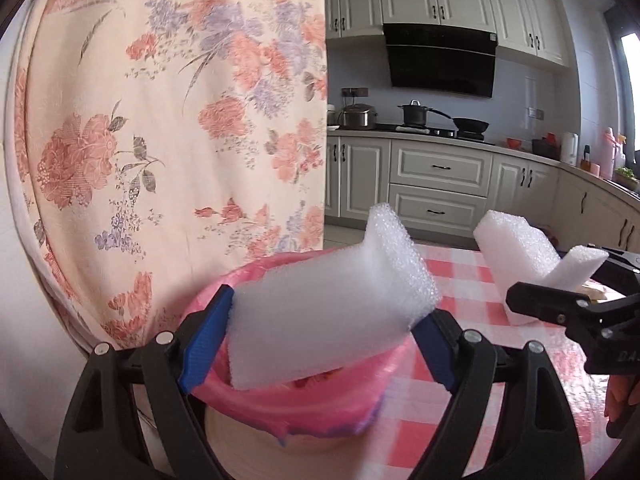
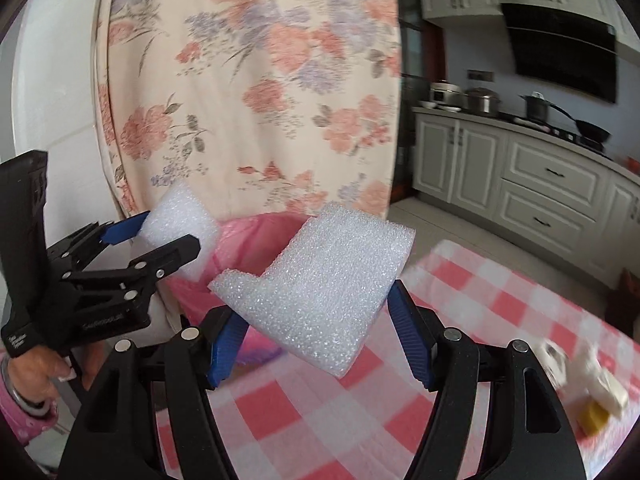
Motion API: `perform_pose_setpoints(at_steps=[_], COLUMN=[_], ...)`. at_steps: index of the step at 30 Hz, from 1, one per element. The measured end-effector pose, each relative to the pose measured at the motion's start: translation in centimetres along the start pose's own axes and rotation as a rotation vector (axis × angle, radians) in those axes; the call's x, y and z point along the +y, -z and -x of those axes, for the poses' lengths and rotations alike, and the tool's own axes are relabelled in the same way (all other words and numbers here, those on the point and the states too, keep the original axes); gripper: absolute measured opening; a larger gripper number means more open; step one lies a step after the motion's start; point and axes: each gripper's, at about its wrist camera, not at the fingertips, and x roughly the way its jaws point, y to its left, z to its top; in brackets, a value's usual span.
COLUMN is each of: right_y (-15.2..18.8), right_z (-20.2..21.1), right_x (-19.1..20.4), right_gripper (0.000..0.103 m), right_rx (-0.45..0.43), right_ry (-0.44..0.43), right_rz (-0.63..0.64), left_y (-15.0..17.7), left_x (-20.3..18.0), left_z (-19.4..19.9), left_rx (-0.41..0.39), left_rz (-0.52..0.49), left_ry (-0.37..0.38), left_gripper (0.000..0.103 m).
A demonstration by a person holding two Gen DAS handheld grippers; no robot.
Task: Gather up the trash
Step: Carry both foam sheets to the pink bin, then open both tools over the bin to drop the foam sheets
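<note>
My left gripper is shut on a white L-shaped foam piece and holds it right over the mouth of a bin lined with a pink bag. My right gripper is shut on a second white L-shaped foam piece, held above the checked tablecloth just right of the bin. The right gripper and its foam show at the right of the left wrist view. The left gripper with its foam shows at the left of the right wrist view.
A red and white checked tablecloth covers the table. Small white and yellow scraps lie at its right. A floral cloth hangs close behind the bin. Kitchen cabinets and a stove with pots stand beyond.
</note>
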Motion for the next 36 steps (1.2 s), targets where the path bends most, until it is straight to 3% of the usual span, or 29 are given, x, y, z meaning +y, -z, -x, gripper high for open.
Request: perform_pose_setpoints(at_steps=[8,15,19,28,32,36], right_y=[-2.3,-2.4,-1.4,-0.6,0.2,1.9], right_z=[-6.5,-10.7,-11.9,-9.7,-6.9,-3.7], right_x=[1.0,2.3,2.8,1.3,-0.5,-3.3], right_gripper=[0.065,0.067,0.083,0.083,0.084,0.087], right_rx=[0.030,0.058,0.074,0.047,0.016,0.002], right_ry=[-0.094,-0.135,-0.140,-0.119,-0.063,0.021], right_rz=[0.062,0.121,0.149,0.099,0.051,-0.011], left_y=[-0.7,-0.2,-0.1,-0.1,-0.2,0.0], left_x=[4.9,6.5,7.0,6.2,4.5,0.4], left_z=[-5.4,-8.9,-9.7,-7.9,-6.3,-4.7], left_rx=[0.053,0.110,0.122,0.080,0.059,0.026], left_rz=[0.061,0.061,0.064,0.065,0.074,0.033], left_ry=[-0.022,-0.042,-0.074,-0.128,-0.108,-0.063], left_gripper=[0.082,0.085,0.089,0.098,0.098,0.098])
